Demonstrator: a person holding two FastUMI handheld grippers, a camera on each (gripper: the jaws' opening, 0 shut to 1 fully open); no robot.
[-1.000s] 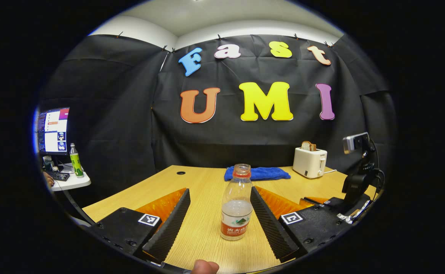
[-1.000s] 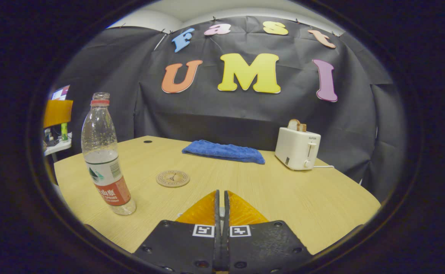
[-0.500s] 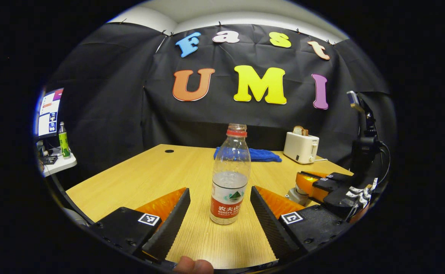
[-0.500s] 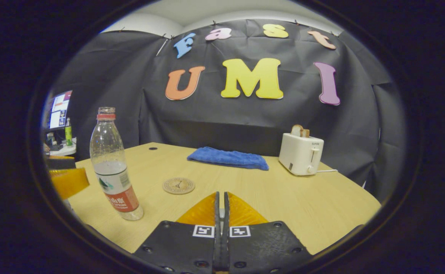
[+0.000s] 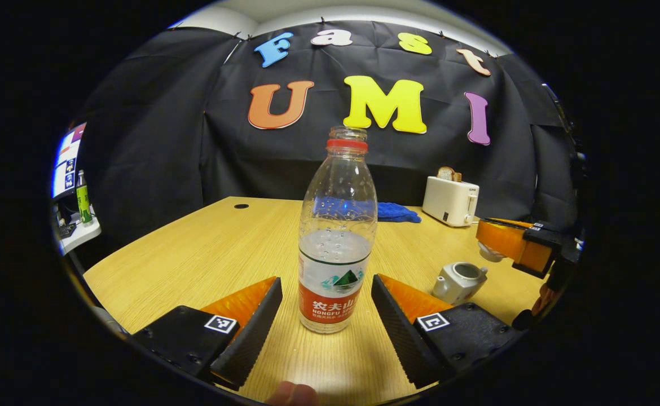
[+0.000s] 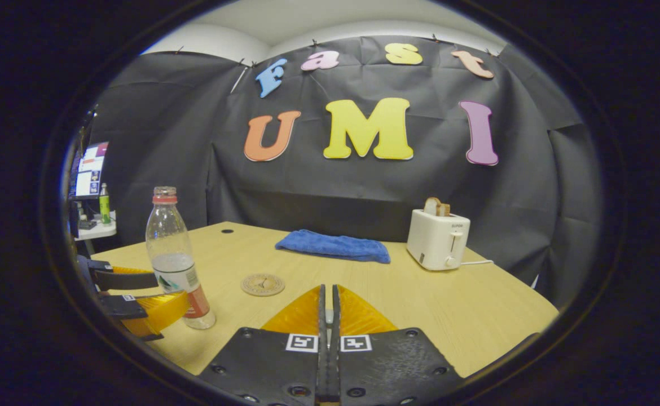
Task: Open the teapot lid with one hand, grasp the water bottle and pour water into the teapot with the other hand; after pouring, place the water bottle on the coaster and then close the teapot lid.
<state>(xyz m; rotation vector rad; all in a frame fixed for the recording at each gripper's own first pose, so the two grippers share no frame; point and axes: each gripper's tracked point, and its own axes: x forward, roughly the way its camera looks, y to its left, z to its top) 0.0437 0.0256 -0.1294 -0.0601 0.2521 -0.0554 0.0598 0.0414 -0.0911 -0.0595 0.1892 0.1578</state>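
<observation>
water bottle point(image 5: 337, 237) upright between the wide-apart fingers of the left gripper point(image 5: 326, 293), untouched

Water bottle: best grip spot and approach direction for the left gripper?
Grip the water bottle on its straight lower body, around the label band, coming in level from the near side as the left gripper is already lined up, fingers open on either side of it. It stands upright with no cap on, part full, so keep it vertical; the shoulder above tapers and would likely slip.
</observation>
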